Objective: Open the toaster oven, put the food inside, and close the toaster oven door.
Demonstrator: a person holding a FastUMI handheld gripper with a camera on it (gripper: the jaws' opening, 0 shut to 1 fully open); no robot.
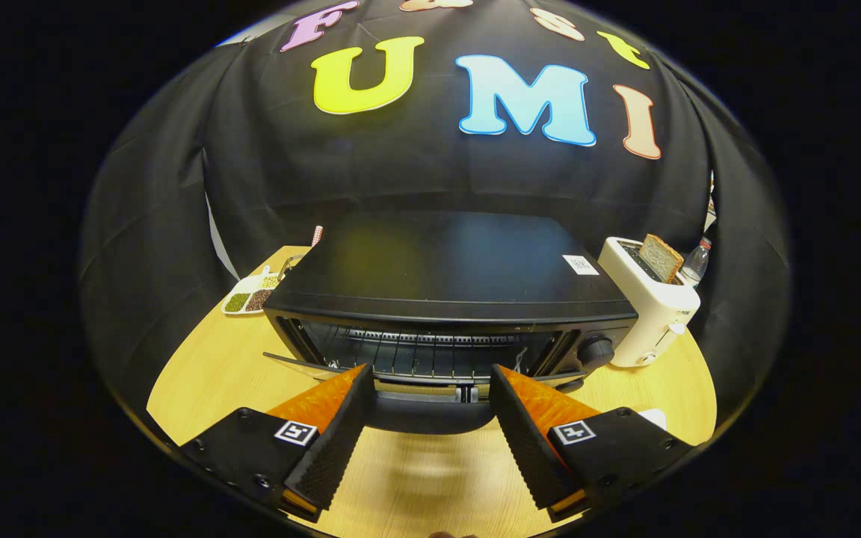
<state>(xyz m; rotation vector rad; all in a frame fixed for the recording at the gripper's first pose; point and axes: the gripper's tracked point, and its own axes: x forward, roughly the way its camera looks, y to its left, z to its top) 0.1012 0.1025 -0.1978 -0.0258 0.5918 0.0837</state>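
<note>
The gripper (pixel 430 392) was released, its two fingers (pixel 337 433) spread wide apart and pressing on nothing, their ribbed black pads facing each other across a gap. Just ahead of the fingertips stood the black toaster oven (pixel 449 288) on the wooden table (pixel 214 373), and its door (pixel 430 411) was let down, lying low between the fingertips with its dark handle edge toward the camera. The oven mouth was open, and the wire rack (pixel 430 351) inside showed as a row of thin bars, with the control knob (pixel 596 350) at the oven's right end. Just beside the oven on that side stood a white toaster (pixel 651 314), touching or nearly touching it, with a slice of brown bread (pixel 661 258) upright in its slot. A clear bottle (pixel 694 261) stood behind the toaster. Beyond the oven's other end lay a white divided tray (pixel 251 295) holding green and brown grains in separate compartments
</note>
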